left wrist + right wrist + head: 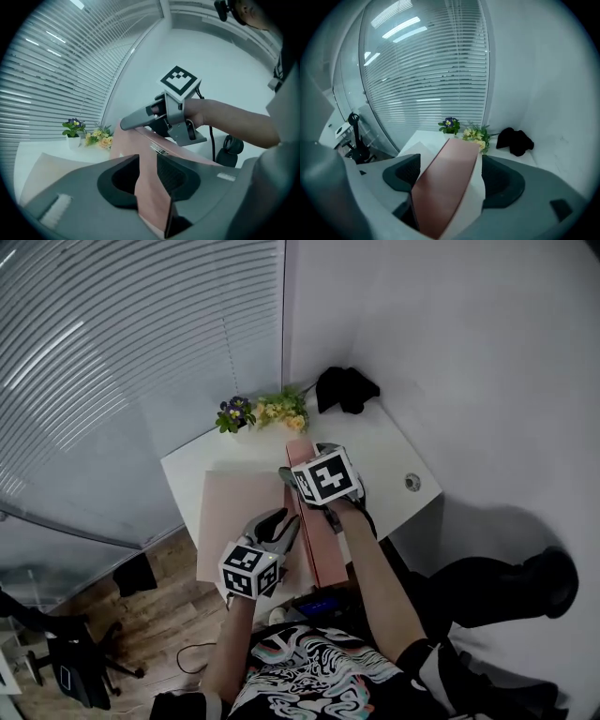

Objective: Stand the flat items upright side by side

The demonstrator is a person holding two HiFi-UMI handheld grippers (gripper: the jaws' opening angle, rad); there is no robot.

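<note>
- White table (394,451): taken as the reference for all positions below. It stands in a corner between slatted blinds and a plain wall.
- Upright pink item (319,531): at the middle of the table, raised on its long edge and running from the near edge towards the far side. It leans slightly. A white side face shows in the right gripper view. Whether its lower edge rests on the table cannot be told.
- Flat pink item (239,512): lies face down on the left half of the table, just beside the upright item. Contact between the two cannot be confirmed.
- Left gripper (147,176): over the near edge of the table. Its jaws are clamped on the near end of the upright pink item, with a pad pressing each face.
- Right gripper (450,183): over the middle of the table, pointing steeply down at the far end of the upright pink item. Its jaws stand wide apart, straddling that end. No firm pinch is visible.
- Potted purple flowers (234,413) and yellow bouquet (281,411): side by side on the far edge of the table, near the blinds.
- Black cloth (345,388): bunched in the far corner of the table, against the wall.
- Round cable hole (412,482): in the right side of the table, well apart from both pink items.
</note>
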